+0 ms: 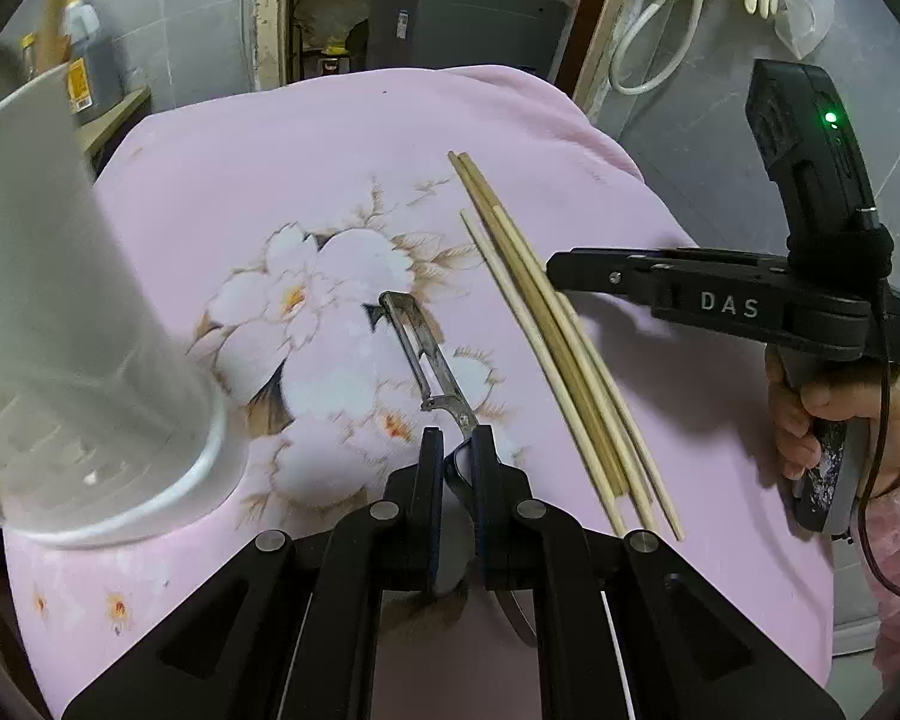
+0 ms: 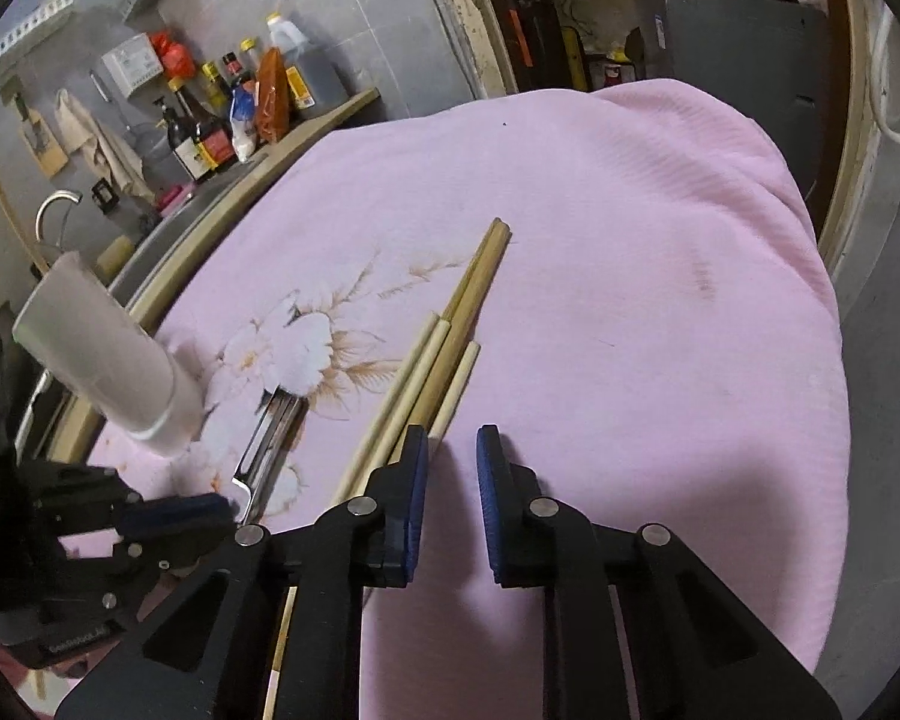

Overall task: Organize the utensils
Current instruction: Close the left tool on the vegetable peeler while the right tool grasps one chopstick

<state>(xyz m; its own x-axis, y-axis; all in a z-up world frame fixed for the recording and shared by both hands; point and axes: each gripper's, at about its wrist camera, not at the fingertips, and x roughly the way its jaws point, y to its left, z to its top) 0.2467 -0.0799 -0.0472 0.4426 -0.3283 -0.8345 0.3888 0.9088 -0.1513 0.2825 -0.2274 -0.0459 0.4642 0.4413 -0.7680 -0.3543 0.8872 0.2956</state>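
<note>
A: Left tongs [image 1: 457, 439] squeezed tight on the dark handle of the peeler [image 1: 417, 348]. Hardly any gap between the two sides.

B: And the peeler's place?

A: Down on the pink flower cloth [image 1: 240, 180] over the tabletop, metal blade end pointing away. Not far from the white plastic holder [image 1: 60, 300] on the left.

B: Hard to lift?

A: Probably not. Looks small, light and stiff. Sharp at the blade, though, and likely slippery there, being shiny metal. Best held by the handle, just as now.

B: Right tongs [image 2: 453, 441]?

A: Open only a little. Nothing between the blue pads [image 2: 491, 480], just bare cloth. Low over the near part of the chopsticks [image 2: 450, 330], with the left pad right beside them. Touching or not? Cannot tell.

B: Where are those chopsticks lying?

A: Side by side in a loose bunch on the cloth, to the right of the peeler and apart from it.

B: Tricky to grab?

A: Likely. Thin, light, stiff wood. Easy to roll away or slide out. Better to pinch across the middle of the bunch, to keep both ends level. Better also to slide over a bit first, to get the sticks between the pads.

B: Then into the holder?

A: A good guess for tidying up. Not done yet.
</note>
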